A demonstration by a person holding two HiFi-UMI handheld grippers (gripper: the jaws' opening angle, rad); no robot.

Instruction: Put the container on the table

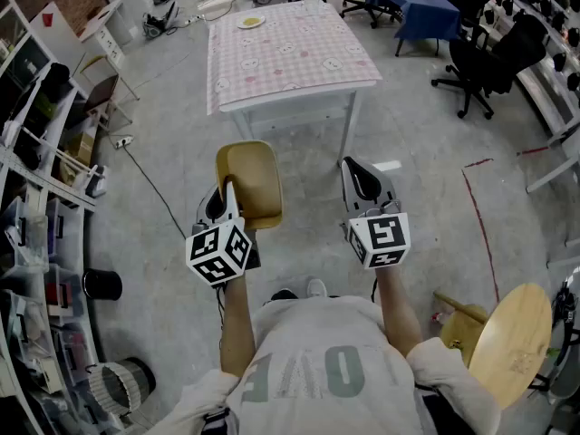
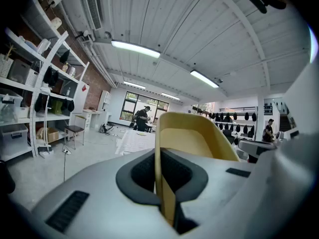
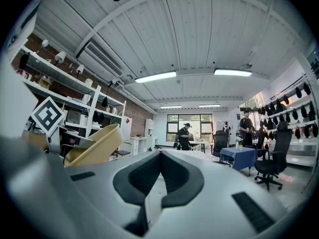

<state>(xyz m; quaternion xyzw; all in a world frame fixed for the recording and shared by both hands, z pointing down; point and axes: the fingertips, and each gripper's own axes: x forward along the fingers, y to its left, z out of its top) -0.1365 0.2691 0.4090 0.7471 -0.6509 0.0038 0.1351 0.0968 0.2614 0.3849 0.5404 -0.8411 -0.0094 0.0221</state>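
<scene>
Left gripper [image 1: 228,194] clamped on the wall of the yellow container [image 1: 254,175], held in the air over the floor, rim edge-on between the jaws. Right gripper [image 1: 363,181] alongside, jaws together, empty. Table [image 1: 299,62] stands well ahead. Pick-up done; carry to the table and set-down judged still to do.

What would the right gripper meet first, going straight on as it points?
The right gripper would probably meet the table first, at its front edge; the way there looks free, depth unclear.
</scene>
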